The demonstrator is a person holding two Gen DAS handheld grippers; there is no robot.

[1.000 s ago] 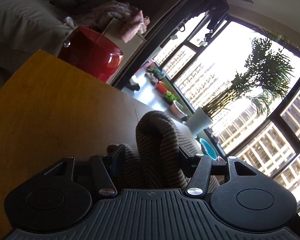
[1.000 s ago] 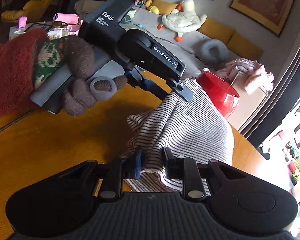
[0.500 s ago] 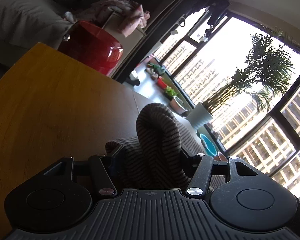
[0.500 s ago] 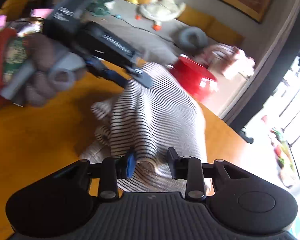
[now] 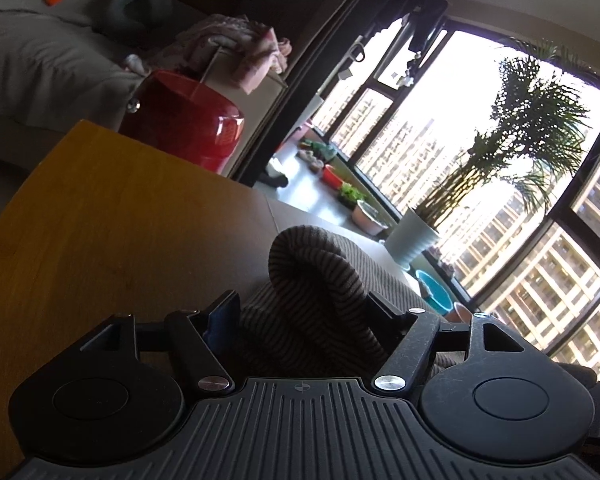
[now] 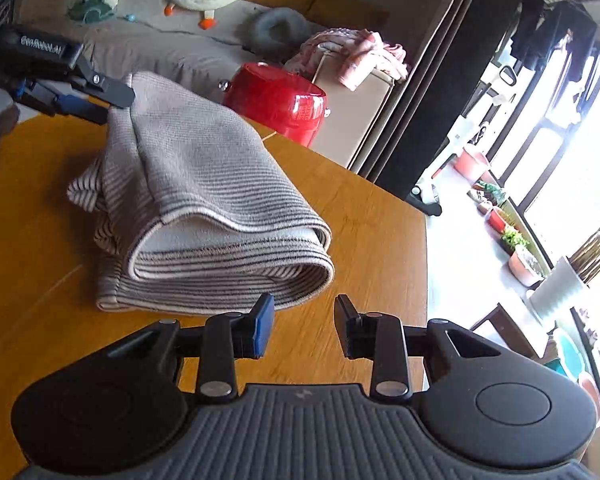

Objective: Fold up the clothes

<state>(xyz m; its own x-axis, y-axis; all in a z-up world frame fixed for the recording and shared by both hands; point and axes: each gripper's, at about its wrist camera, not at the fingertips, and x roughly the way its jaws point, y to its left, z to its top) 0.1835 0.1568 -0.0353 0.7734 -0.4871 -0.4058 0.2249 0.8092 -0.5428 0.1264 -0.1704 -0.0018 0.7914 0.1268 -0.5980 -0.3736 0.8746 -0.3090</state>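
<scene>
Left wrist view: a raised hump of the striped garment is seen between the fingers of the left gripper. Its jaws are opening, and a gap shows between the blue pad and the cloth on one side; on the other side contact cannot be told. The garment lies straight ahead of this gripper, on the side of the bench away from the red pot.

Right wrist view: the garment is shown lying folded on the bench, on the near side of the red pot. Its rolled fold edge runs across the picture, and its long axis leads from that edge back toward the left gripper, which is seen at the far corner. The right gripper is spread and empty, with only bare bench between its pads; the fold edge lies just ahead and a little to the left. The left gripper is judged the nearer to the cloth, so any smoothing would probably be led from that far corner.
</scene>
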